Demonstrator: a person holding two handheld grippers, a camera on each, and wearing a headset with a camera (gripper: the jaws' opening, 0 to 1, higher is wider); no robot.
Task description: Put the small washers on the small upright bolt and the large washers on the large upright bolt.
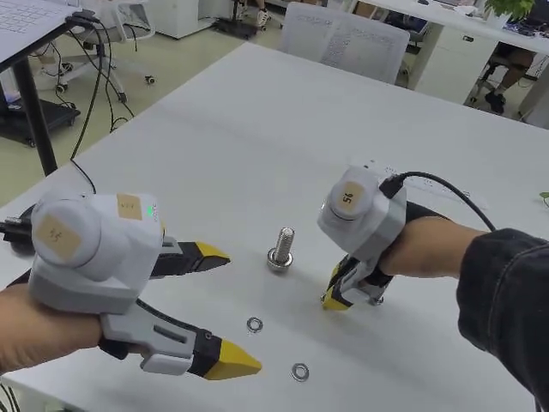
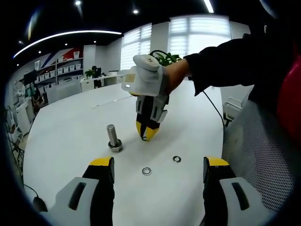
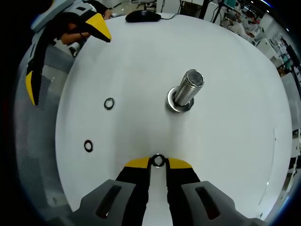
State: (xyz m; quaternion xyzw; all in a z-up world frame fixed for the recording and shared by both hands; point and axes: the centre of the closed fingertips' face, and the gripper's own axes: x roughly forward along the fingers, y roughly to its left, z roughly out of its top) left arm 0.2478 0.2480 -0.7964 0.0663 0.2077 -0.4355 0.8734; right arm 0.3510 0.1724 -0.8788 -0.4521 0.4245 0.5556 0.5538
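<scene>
Your right gripper (image 3: pixel 158 162) has its jaws drawn narrow, pinching a washer (image 3: pixel 158 157) between the yellow tips. It points down at the white table (image 1: pixel 257 154), tips low by the surface, just right of the bolt (image 1: pixel 281 249). The bolt stands upright, thread up. You cannot tell whether the wider ring at its foot is its head or a washer. Your left gripper (image 1: pixel 221 309) sits at the near left with jaws spread wide, holding nothing, aimed toward the bolt. A loose washer (image 1: pixel 254 324) lies flat on the table, nearer than the bolt and just right of the left gripper's tips. Another loose washer (image 1: pixel 299 372) lies nearer still and further right, apart from the first.
</scene>
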